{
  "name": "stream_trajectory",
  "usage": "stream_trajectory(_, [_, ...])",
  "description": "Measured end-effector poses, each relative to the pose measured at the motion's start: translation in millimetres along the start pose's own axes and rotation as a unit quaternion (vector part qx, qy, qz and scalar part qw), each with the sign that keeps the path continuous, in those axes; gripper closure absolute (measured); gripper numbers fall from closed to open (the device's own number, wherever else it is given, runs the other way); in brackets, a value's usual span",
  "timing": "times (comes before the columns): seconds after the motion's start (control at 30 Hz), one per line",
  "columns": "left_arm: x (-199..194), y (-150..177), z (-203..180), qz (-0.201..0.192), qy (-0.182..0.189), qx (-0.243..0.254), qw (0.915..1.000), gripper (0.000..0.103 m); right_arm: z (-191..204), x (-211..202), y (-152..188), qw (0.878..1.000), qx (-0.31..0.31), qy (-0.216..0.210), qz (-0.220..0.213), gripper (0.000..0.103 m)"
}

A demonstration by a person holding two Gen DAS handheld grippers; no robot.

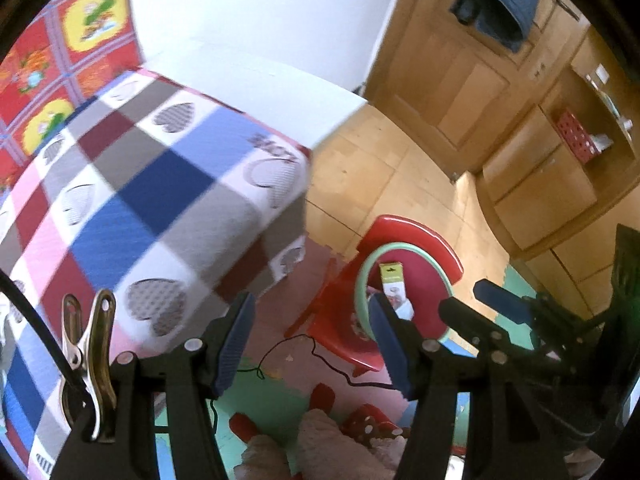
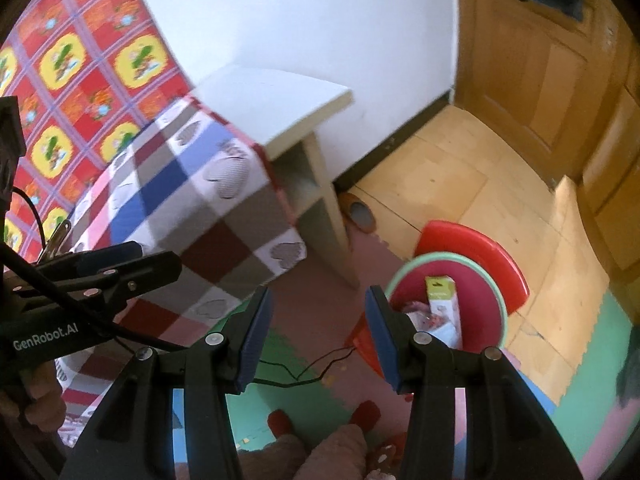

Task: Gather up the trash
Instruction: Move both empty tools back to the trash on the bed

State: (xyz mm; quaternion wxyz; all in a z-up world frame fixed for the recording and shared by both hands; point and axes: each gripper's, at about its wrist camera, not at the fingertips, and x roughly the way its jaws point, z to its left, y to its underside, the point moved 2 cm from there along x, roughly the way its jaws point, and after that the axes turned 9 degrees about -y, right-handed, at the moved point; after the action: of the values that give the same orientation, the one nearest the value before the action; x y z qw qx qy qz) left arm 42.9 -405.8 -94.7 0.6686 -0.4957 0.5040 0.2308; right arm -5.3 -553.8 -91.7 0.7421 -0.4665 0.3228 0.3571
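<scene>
A red basin with a pale green rim (image 1: 361, 280) (image 2: 401, 276) rests on a red plastic stool (image 1: 416, 232) (image 2: 480, 246). Inside lie a green-and-white carton (image 1: 394, 284) (image 2: 442, 300) and some crumpled pinkish wrappers (image 2: 418, 312). My left gripper (image 1: 312, 344) hovers open over the floor mats, its right finger overlapping the basin's near rim. My right gripper (image 2: 320, 336) is also open and holds nothing, just left of the basin. Each gripper shows in the other's view, the right one (image 1: 480, 304) beside the basin, the left one (image 2: 156, 260) over the bed corner.
A bed with a checked heart-print cover (image 1: 152, 200) (image 2: 192, 200) fills the left. A white bedside table (image 2: 280, 108) stands behind it, with a shoe (image 2: 360, 212) by its foot. A thin black cable (image 2: 304, 376) crosses the foam mats. Wooden door and cabinets (image 1: 520, 184) stand right. A person's legs in red slippers (image 2: 360, 416) are below.
</scene>
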Motion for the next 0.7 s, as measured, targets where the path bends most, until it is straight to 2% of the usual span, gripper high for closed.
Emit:
stream_trajectory(0.4, [-40, 17, 82, -0.014, -0.038, -0.032, 0.9987, 0.040, 81, 4, -4, 0.998, -0.055, -0.031, 0.001, 0.054])
stream_trajectory(0.7, [-75, 40, 149, -0.034, -0.075, -0.068, 0.9943, 0.040, 143, 8, -4, 0.994, -0.100, -0.052, 0.003, 0.054])
